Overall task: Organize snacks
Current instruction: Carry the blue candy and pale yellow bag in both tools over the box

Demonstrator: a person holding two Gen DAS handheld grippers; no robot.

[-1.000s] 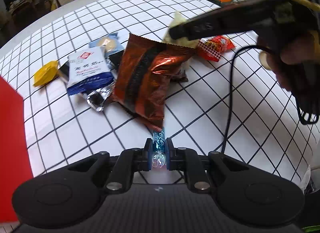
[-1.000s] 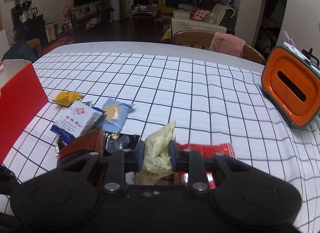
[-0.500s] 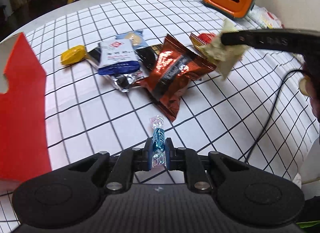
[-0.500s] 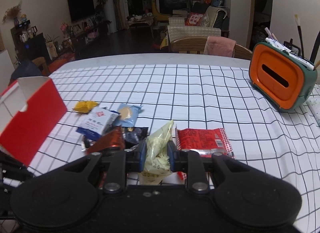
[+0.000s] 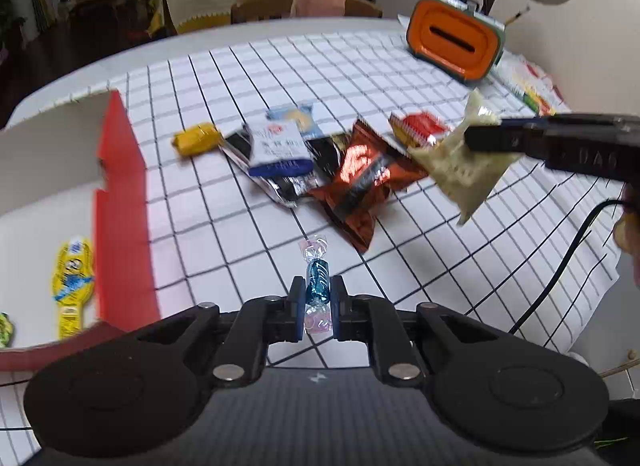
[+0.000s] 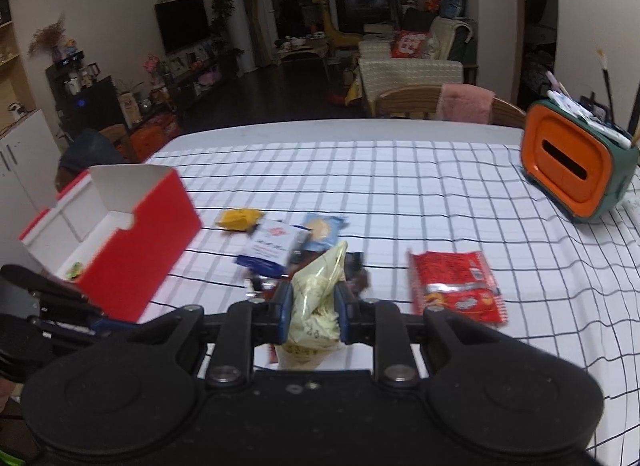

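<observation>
My left gripper (image 5: 317, 300) is shut on a small blue twist-wrapped candy (image 5: 317, 282) and holds it above the table. My right gripper (image 6: 313, 306) is shut on a pale yellow snack bag (image 6: 316, 306), which also shows lifted in the left wrist view (image 5: 464, 163). An open red box (image 6: 120, 250) stands at the left, its wall close in the left wrist view (image 5: 120, 201), with a yellow packet (image 5: 74, 282) inside. On the cloth lie a brown foil bag (image 5: 364, 181), a blue-and-white packet (image 5: 278, 145), a yellow candy (image 5: 196, 139) and a red packet (image 6: 456, 286).
An orange-and-green holder (image 6: 576, 173) with pens stands at the far right of the checked tablecloth (image 6: 400, 185). A cable (image 5: 560, 274) hangs from the right gripper over the table's right edge. Chairs (image 6: 440, 105) stand behind the table.
Both grippers have risen and pulled back, each with its snack. The red box has come further into both views, and its inside now shows in the left wrist view.
</observation>
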